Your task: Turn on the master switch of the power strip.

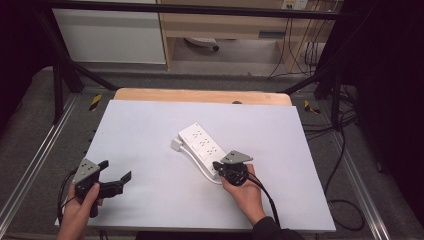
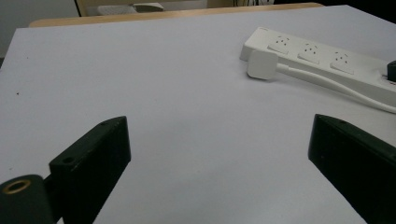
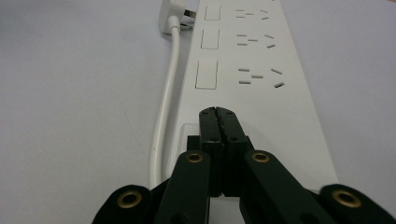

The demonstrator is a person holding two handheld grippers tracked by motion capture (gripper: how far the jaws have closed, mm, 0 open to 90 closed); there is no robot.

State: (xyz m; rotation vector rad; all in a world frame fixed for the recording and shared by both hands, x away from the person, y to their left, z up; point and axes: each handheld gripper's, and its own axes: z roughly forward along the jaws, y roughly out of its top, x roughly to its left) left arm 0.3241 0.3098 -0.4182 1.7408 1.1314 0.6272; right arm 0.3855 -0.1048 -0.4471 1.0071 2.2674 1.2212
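The white power strip (image 1: pixel 201 148) lies near the middle of the table (image 1: pixel 150 130), its long axis running diagonally — far end toward the back left, near end toward the person's right hand (image 1: pixel 245 192). Its plug (image 1: pixel 176 144) rests just beside the strip's far left side, cable (image 3: pixel 163 107) trailing alongside. The right gripper (image 3: pixel 218 113) sits over the strip's near end, jaws pressed together with nothing between them. The left gripper (image 1: pixel 118 176) is well left of the strip, jaws spread wide and empty — bare table surrounds the strip on every side.
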